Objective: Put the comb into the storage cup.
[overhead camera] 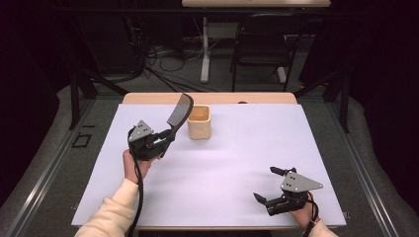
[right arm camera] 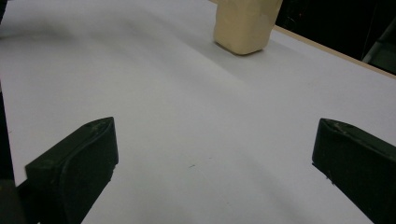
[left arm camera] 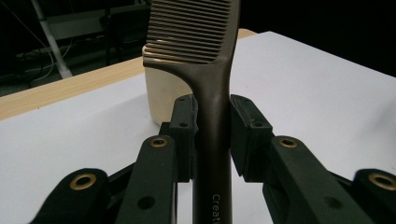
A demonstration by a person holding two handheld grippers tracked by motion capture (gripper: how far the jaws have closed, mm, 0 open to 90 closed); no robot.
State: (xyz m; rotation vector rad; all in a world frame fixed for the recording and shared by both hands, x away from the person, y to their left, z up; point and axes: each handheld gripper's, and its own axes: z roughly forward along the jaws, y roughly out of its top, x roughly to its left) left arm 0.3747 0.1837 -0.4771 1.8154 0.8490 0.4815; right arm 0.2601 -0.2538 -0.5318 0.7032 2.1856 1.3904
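A wide white rectangular sheet is spread over a light wooden tabletop, whose bare edge is seen along the far side. Beyond the table, a black metal-framed chair is set on the grey floor, and just beside it a white table leg is planted. Tangled black cables are strewn on the floor near that leg. A second light wooden tabletop is seen at the far end.
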